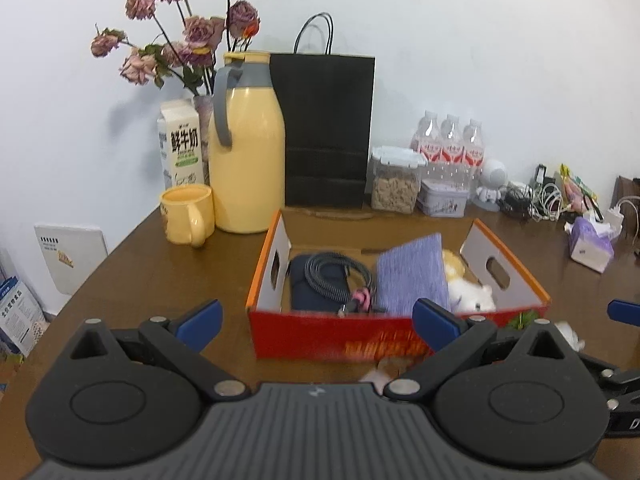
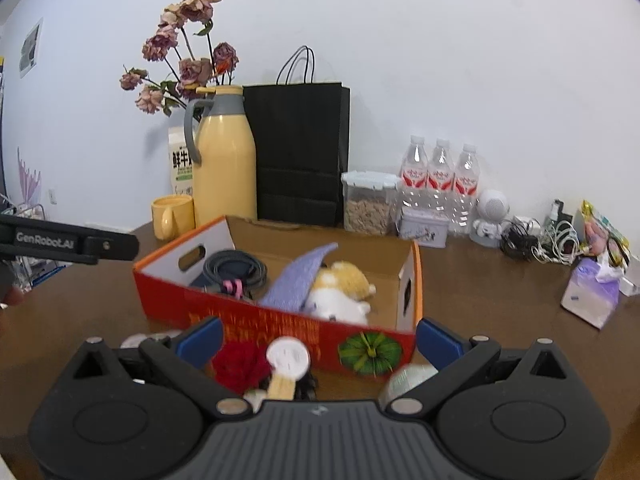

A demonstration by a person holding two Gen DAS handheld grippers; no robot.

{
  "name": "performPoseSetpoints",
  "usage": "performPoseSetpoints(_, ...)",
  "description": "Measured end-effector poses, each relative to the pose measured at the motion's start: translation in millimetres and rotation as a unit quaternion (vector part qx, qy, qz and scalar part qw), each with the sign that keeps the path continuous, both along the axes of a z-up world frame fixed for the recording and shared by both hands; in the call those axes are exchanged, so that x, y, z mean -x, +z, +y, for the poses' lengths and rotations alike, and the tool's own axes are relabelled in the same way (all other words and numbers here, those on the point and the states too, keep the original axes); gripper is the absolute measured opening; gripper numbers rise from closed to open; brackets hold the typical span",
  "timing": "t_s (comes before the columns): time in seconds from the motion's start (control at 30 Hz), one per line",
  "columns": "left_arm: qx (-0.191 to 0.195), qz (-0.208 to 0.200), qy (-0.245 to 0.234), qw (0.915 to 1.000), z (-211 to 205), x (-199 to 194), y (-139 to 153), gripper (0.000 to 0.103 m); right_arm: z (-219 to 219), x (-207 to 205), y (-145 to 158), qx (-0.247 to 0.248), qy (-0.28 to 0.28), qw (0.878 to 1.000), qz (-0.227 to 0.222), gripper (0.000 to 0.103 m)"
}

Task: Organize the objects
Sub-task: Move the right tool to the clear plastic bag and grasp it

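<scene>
Left gripper (image 1: 316,322) held low and level over the brown wooden table (image 1: 140,276), blue-tipped jaws spread wide, nothing between them, aimed at the near wall of the red cardboard box (image 1: 332,336). Box sits mid-table, long axis left to right, orange rim, oval handle cut-outs at both ends. Inside, left to right: dark pouch (image 1: 310,292) with a coiled braided cable (image 1: 336,276) on top, a ribbed lilac cloth (image 1: 412,276) leaning upward, a fuzzy yellow-and-white plush toy (image 2: 340,288) on its side. Right gripper (image 2: 318,340) also low, jaws wide apart and empty, pointing at the box's front right corner. On the table just before it: red fabric rose (image 2: 238,364), white round-headed brush (image 2: 289,358) with pale wooden handle pointing toward the gripper.
</scene>
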State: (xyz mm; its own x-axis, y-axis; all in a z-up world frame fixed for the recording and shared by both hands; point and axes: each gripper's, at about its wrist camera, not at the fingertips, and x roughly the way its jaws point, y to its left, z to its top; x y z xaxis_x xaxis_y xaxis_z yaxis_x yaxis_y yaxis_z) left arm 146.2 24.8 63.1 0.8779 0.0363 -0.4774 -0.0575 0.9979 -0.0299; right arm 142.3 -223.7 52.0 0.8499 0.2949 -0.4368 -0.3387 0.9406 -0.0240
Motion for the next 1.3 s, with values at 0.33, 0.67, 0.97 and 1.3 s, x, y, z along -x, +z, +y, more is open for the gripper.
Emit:
performPoseSetpoints(0.33, 0.012, 0.04, 0.008, 0.9991, 16, 26, -34, 0.103, -21, 24, -29, 0.009, -0.011, 0.999, 0.036, 0.103)
performPoseSetpoints(0.67, 0.019, 0.065, 0.018, 0.9976, 29, 35, -55, 0.103, -30, 24, -47, 0.015, -0.018, 0.998, 0.062, 0.103)
performPoseSetpoints(0.97, 0.018, 0.073, 0.021, 0.9969, 29, 31, -61, 0.103, -38, 4, -57, 0.018, -0.034, 0.997, 0.073, 0.103)
performPoseSetpoints(1.3, 0.018, 0.078, 0.036, 0.9961, 36, 28, -63, 0.103, -54, -64, -71, 0.024, -0.08, 0.993, 0.079, 0.097)
